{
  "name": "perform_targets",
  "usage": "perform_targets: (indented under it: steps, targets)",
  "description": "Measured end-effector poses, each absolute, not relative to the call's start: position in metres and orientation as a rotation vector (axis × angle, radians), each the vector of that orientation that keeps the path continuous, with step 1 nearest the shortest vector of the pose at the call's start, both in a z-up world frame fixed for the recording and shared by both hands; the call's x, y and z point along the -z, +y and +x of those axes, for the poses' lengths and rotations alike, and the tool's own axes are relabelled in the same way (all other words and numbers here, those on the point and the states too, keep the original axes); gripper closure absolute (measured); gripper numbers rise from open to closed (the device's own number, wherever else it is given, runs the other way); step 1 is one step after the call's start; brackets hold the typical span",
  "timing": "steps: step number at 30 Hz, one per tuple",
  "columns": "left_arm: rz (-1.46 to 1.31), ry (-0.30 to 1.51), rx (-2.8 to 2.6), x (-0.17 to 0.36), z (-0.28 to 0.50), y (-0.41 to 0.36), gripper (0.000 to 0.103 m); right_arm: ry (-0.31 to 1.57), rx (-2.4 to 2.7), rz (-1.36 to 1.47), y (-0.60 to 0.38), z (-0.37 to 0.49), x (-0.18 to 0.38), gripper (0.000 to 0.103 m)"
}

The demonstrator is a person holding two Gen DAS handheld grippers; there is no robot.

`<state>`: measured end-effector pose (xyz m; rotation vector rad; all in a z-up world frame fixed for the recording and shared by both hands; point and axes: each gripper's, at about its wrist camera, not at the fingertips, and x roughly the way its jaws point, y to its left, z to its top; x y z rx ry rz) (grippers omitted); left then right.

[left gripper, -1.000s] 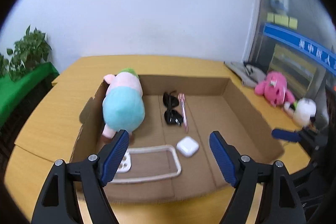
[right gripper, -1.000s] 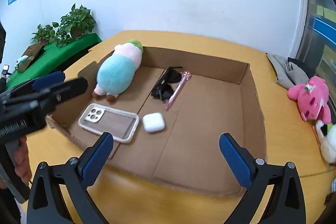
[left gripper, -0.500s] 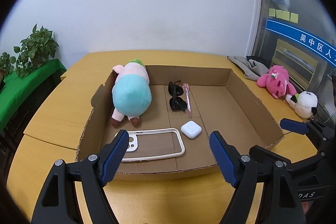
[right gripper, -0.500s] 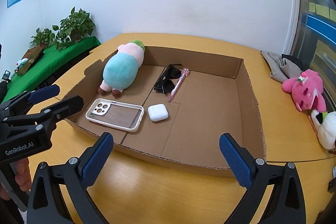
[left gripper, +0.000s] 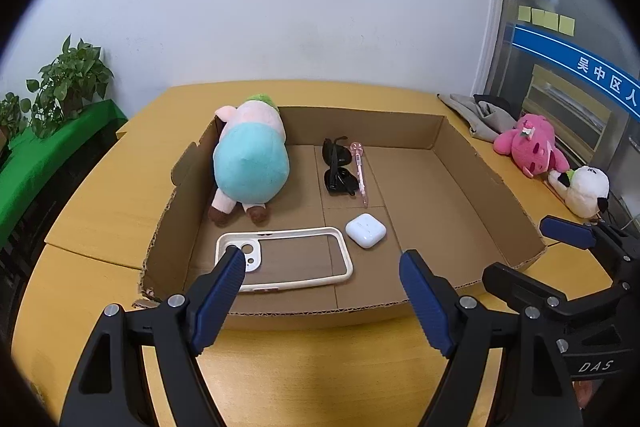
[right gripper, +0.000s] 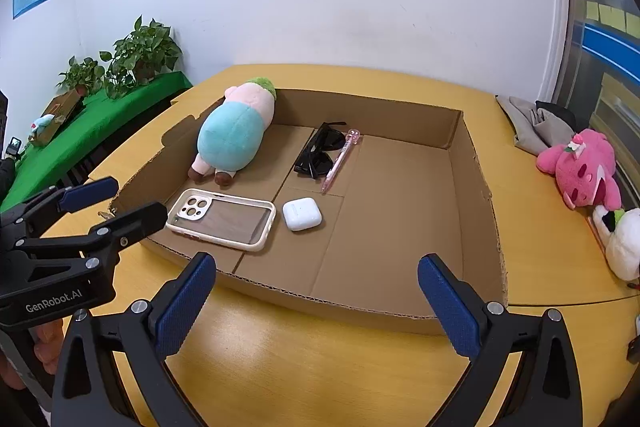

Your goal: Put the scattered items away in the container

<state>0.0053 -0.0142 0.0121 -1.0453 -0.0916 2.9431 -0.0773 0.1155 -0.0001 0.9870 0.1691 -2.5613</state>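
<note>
A shallow cardboard box (left gripper: 496, 183) (right gripper: 476, 167) lies on the yellow table. Inside it rest a teal and pink plush (left gripper: 250, 163) (right gripper: 234, 133), black sunglasses (left gripper: 338, 169) (right gripper: 320, 153), a pink pen (left gripper: 360, 171) (right gripper: 340, 161), a white earbud case (left gripper: 365, 230) (right gripper: 302, 213) and a cream phone case (left gripper: 280, 259) (right gripper: 222, 213). My left gripper (left gripper: 322, 263) hovers open in front of the box's near wall, nothing between its blue pads. My right gripper (right gripper: 316, 267) is open too, empty, before the near wall further right.
A pink plush (left gripper: 528, 147) (right gripper: 580, 167), a white panda plush (left gripper: 582, 189) (right gripper: 620, 239) and a grey cloth (left gripper: 476, 113) (right gripper: 536, 125) lie on the table right of the box. Potted plants (right gripper: 140, 55) stand on a green-covered shelf at the left. A white wall rises behind the table.
Both views have pulled back from the box: the left gripper, which hung over the phone case inside the box, now sits before the near wall. Both grippers stay open.
</note>
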Motion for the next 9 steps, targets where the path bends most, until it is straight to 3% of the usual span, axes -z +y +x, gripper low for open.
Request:
perform_targets:
  steps: [9]
  targets:
    - [-1.080, -0.048, -2.973, -0.0088, 0.0073, -0.0105, 0.024, 0.151, 2.553, 1.001, 0.1165, -0.0763, 0.0036, 0.000]
